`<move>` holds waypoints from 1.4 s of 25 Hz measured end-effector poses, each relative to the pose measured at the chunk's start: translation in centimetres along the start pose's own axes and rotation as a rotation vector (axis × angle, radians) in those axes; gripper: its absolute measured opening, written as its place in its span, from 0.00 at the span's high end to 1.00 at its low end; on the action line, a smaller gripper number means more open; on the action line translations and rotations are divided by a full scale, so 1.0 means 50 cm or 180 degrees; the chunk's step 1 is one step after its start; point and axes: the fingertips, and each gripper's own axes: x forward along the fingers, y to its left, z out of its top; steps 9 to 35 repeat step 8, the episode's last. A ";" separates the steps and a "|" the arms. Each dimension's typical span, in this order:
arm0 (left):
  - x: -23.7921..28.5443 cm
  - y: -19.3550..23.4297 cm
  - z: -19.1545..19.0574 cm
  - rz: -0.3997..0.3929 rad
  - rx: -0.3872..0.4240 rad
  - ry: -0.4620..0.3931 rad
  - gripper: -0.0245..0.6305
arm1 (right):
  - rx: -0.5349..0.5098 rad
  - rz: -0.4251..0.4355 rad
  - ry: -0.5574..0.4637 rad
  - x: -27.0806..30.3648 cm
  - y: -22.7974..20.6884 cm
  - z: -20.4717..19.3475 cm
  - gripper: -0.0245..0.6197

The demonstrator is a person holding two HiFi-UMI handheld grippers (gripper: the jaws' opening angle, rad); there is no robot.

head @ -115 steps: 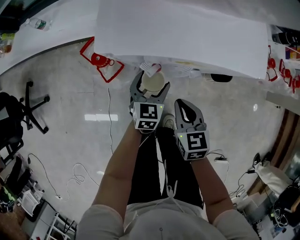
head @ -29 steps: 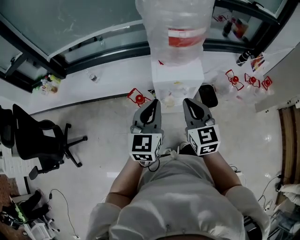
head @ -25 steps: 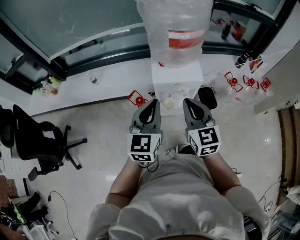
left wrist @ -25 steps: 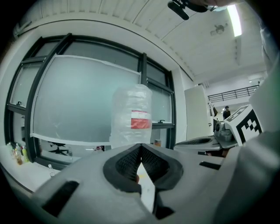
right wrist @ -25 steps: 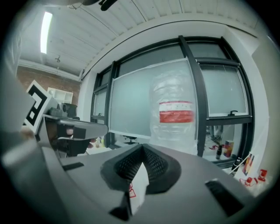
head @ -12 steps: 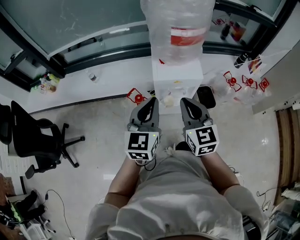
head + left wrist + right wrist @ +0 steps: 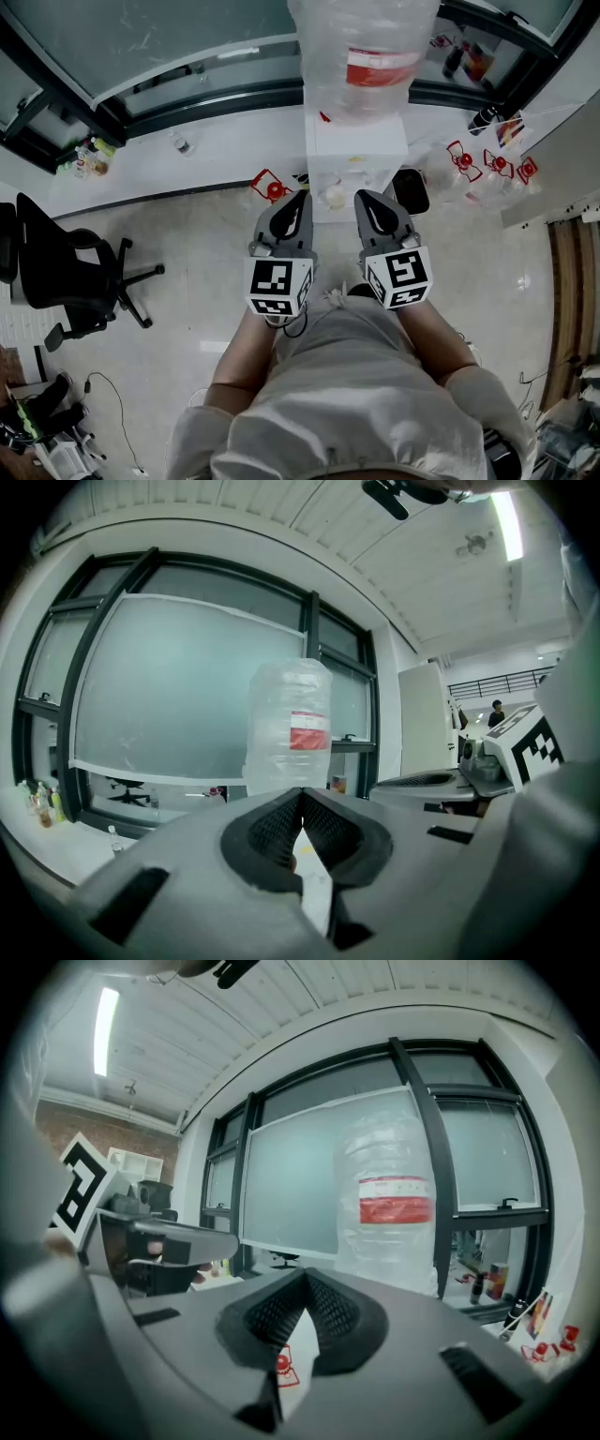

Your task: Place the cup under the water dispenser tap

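Here left gripper (image 7: 301,201) closed; right gripper (image 7: 367,200) likewise

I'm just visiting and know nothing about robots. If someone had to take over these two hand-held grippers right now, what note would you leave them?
Left gripper: jaws shut, empty.
Right gripper: jaws shut, empty.
Both are held side by side, pointing at the water dispenser.
Cup: stands on the dispenser's front ledge, showing between the two gripper tips in the head view, gripped by neither.
Done: the cup looks placed.
Left: the tap itself cannot be made out from above, so check that the cup sits right under it. Probably nothing else.
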 end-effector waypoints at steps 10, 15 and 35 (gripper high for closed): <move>0.006 0.003 -0.012 -0.0006 -0.0030 0.0076 0.93 | -0.0046 0.0023 0.0077 0.006 0.003 -0.005 0.92; 0.006 0.003 -0.012 -0.0006 -0.0030 0.0076 0.93 | -0.0046 0.0023 0.0077 0.006 0.003 -0.005 0.92; 0.006 0.003 -0.012 -0.0006 -0.0030 0.0076 0.93 | -0.0046 0.0023 0.0077 0.006 0.003 -0.005 0.92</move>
